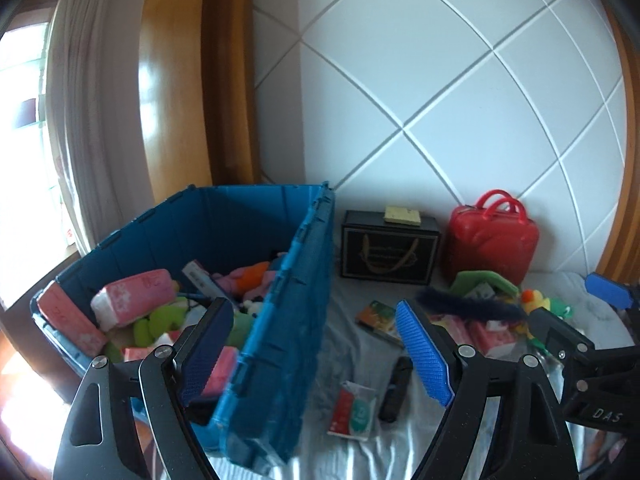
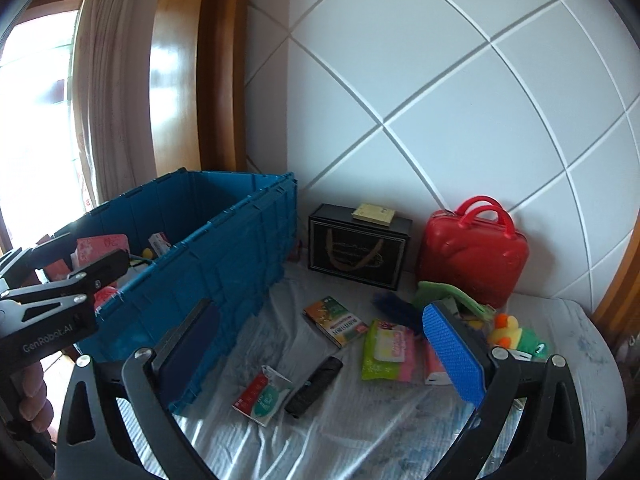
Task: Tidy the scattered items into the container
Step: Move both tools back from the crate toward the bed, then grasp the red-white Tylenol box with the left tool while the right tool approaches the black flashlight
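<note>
A blue crate (image 1: 276,332) (image 2: 224,264) stands on the left of the bed, holding pink packs (image 1: 136,292) and plush toys. My left gripper (image 1: 316,352) is open and empty, straddling the crate's right wall. My right gripper (image 2: 324,348) is open and empty above the scattered items. Below it lie a red-white packet (image 2: 262,396), a black remote (image 2: 314,386), an orange-green box (image 2: 336,320), a green-pink wipes pack (image 2: 386,350) and a duck plush (image 2: 516,334). The right wrist view also shows the left gripper (image 2: 80,256) over the crate.
A black gift box (image 2: 358,248) with a yellow pad on top and a red carry case (image 2: 474,256) stand against the white padded wall. The bed sheet (image 2: 360,432) is wrinkled. A curtain (image 2: 108,80) and a wooden frame are behind the crate.
</note>
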A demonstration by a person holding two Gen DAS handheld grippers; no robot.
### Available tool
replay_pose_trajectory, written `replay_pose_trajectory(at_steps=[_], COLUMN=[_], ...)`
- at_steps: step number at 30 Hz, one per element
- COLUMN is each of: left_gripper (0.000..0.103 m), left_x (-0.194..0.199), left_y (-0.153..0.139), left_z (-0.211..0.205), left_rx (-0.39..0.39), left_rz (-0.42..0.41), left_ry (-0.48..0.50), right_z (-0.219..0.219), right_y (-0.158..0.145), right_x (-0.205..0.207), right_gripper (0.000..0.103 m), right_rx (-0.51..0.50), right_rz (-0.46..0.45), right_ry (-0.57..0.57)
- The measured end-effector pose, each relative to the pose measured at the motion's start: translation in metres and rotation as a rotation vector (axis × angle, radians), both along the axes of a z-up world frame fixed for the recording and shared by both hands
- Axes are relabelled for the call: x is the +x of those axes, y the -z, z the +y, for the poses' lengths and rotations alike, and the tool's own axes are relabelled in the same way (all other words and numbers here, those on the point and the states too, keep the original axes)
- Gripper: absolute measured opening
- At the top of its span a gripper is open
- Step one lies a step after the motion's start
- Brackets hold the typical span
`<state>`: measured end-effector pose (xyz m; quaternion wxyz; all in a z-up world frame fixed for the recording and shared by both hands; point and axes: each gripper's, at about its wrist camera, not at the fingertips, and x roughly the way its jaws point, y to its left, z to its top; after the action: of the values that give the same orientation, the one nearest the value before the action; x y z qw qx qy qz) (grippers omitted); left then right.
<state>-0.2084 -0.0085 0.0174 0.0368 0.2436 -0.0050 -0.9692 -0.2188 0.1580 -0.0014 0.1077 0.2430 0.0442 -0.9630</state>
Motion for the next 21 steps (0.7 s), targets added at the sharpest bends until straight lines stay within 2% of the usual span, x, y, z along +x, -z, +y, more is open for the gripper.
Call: replay_pose_trajectory(at_steps=[5,10,16,21], left_gripper=[0.084,0.084,0.084,0.084], left_x=[-0.003,-0.014,-0.041,-0.067], left_y=[0.026,0.064,0.127,0.183], left_z=[0.058,0.087,0.090,0.080], left_rx=[-0.012,-0.054,-0.091,-0.101], left_rz=[-0.063,-0.160,-0.318,-0.437], left_ry=[0.032,0.047,0.066,0.088], right_z=[0.062,0.106,0.119,0.111], right_y=[0.022,0.049,0.086,0.133], right_x=[0.001,-0.006,-0.022,-0.046], right_gripper=[0.103,0.103,0.103,0.103], right_rx=[0.015,0.007,-0.010,-0.028], right_rz=[-0.063,-0.124,-0.216,-0.325], right_ry=[0.038,0.066,0.091,0.127])
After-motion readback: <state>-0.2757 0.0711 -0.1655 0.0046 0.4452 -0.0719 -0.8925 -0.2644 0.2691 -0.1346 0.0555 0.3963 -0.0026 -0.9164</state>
